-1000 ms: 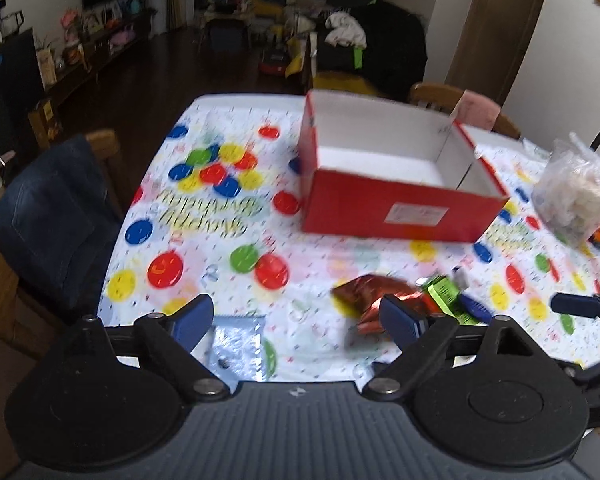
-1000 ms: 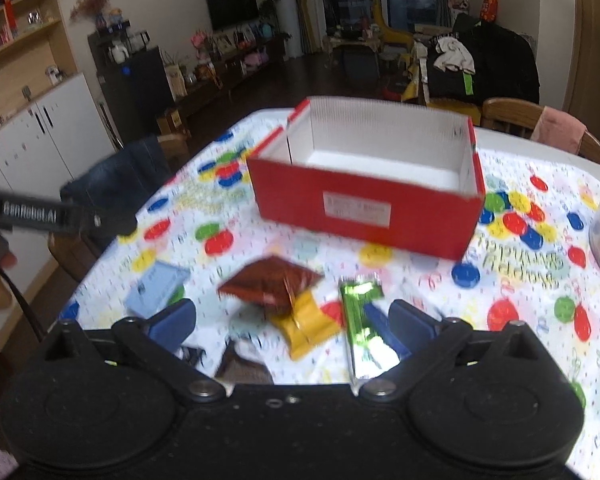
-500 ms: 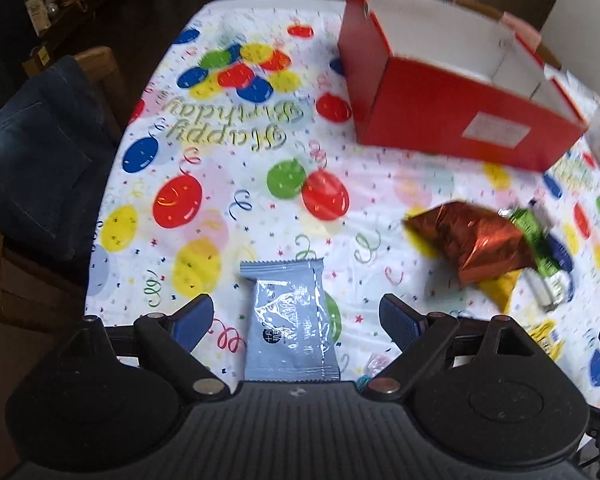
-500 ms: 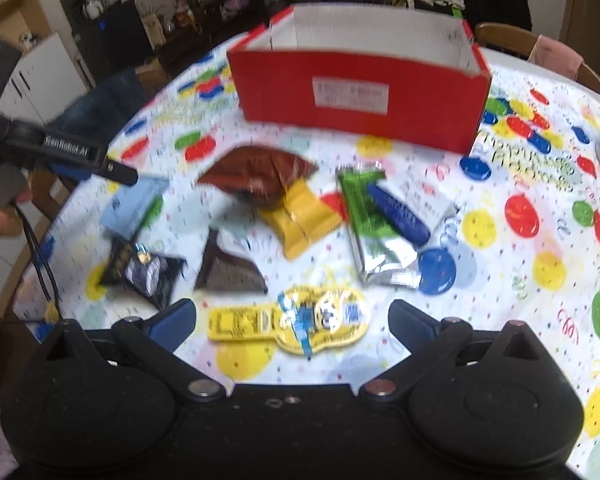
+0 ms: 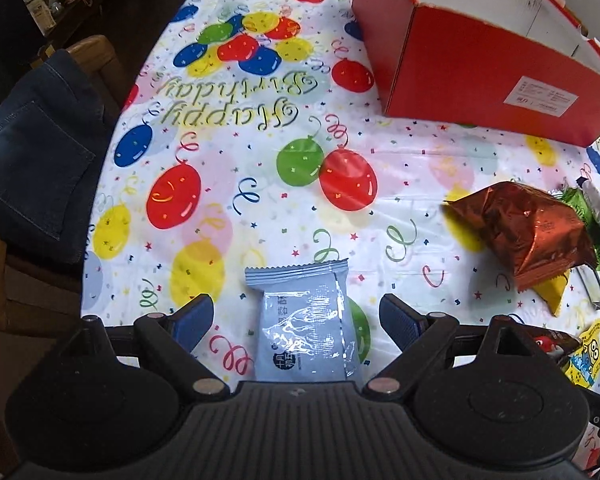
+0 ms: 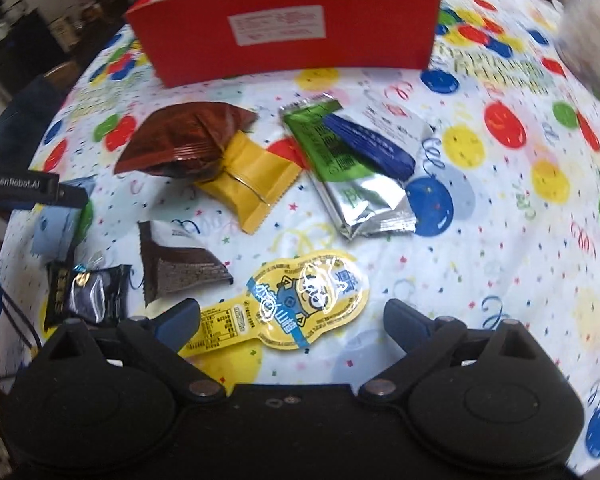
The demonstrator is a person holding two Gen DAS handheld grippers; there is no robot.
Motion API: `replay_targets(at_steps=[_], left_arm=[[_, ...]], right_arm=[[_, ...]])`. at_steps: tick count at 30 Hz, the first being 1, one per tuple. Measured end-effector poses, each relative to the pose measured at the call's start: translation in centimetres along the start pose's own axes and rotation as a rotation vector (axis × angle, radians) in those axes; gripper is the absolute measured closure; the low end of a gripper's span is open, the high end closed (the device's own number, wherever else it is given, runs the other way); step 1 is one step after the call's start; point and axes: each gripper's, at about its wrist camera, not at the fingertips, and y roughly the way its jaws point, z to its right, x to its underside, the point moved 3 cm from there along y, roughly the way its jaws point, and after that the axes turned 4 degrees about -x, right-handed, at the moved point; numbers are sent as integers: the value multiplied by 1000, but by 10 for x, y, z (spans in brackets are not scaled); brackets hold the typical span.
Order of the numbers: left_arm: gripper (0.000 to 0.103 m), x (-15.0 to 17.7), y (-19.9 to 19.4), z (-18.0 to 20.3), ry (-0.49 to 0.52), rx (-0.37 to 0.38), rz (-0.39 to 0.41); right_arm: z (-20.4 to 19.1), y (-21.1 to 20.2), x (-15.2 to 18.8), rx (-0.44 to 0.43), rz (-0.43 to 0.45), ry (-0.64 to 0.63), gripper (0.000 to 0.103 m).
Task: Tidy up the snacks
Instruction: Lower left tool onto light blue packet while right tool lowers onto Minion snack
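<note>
Both grippers have dropped toward the bench since the earlier frames: the pale blue snack packet (image 5: 306, 328) now lies between the left gripper's (image 5: 296, 320) wide-open jaws, untouched. The yellow cartoon candy pack (image 6: 296, 304) lies flat between the right gripper's (image 6: 292, 320) closing jaws, pads still clear. The red cardboard box (image 6: 288, 24) stands at the far side.

Wooden chair (image 5: 96, 54) draped with denim jacket (image 5: 32, 152), dark floor, cluttered dark shelving (image 5: 24, 12) behind
</note>
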Motion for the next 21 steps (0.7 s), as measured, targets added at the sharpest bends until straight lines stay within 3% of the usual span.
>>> replay_targets(at_steps=[12, 21], left_arm=[[14, 4, 9, -1, -10, -17, -30], [24, 6, 13, -10, -62, 2, -50]], right_arm=[[-3, 8, -7, 102, -8, 124, 12], [-16, 15, -5, 155, -35, 96, 20]])
